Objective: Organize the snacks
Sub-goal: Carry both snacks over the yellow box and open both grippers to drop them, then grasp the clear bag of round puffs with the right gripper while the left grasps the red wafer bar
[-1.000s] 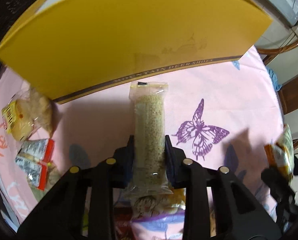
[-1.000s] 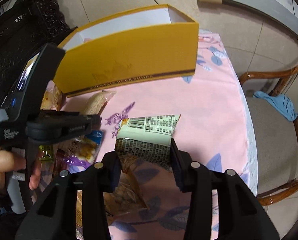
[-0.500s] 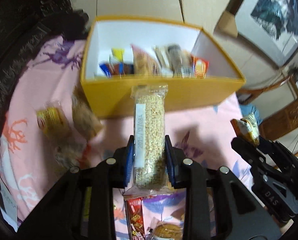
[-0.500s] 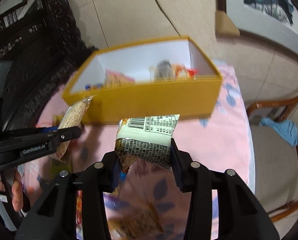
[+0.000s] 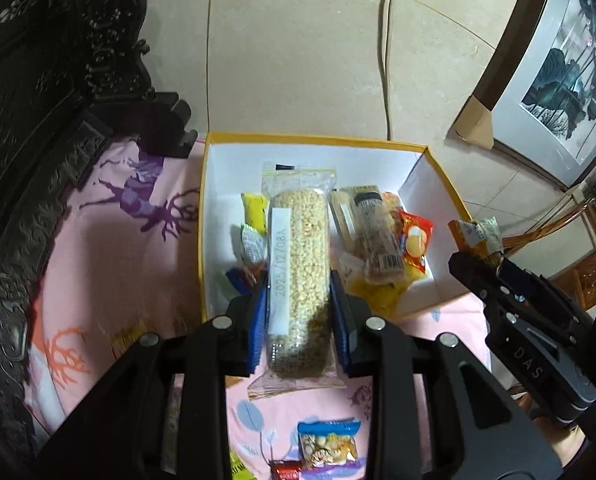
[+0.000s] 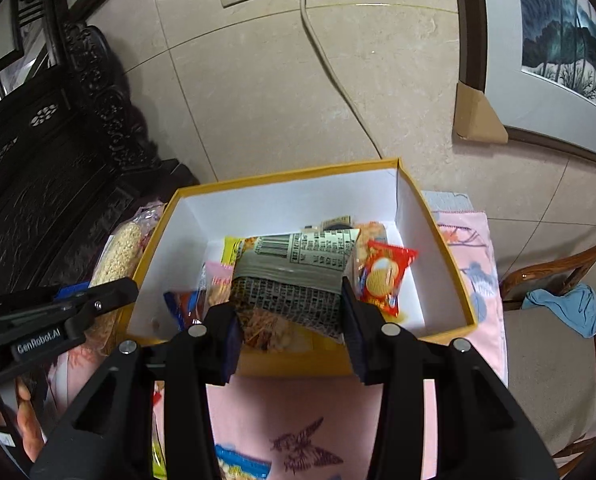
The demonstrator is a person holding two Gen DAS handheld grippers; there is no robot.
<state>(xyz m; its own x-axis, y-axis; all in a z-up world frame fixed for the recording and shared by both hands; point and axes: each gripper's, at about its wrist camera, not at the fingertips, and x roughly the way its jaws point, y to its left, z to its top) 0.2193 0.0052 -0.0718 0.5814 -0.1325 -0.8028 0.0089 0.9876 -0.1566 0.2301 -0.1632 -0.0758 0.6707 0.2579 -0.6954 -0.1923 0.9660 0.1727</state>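
Both claws loaded & up over the yellow box (image 6: 438,248): left gripper (image 5: 298,300) is clamped on a clear-wrapped puffed-rice bar (image 5: 300,264) w/ a date label, bar pointing fwd over the box's left half; right gripper (image 6: 289,312) is pinched on a crinkled snack packet (image 6: 293,280), barcode side up, hanging above the box middle. Progress looks past halfway, I'd say: inside the box already sit a red cookie pack (image 6: 382,278), a yellow wrapper (image 5: 253,210), a dark-capped stick pack (image 5: 372,228) & more small bits. Left to do: drop these two, then the strays on the pink tablecloth (image 5: 137,248) — a blue nut pack (image 5: 328,444) near the front edge, a small red wrapper (image 5: 285,470), maybe others half hidden under the claws. Room-wise: white box floor shows bare at the far end & far-left corner, so there's space to let go there; box walls stand tall, so claws need to stay above the rim. Right gripper's tip sits just beside the box's right wall in the left view, the two tools near but apart.
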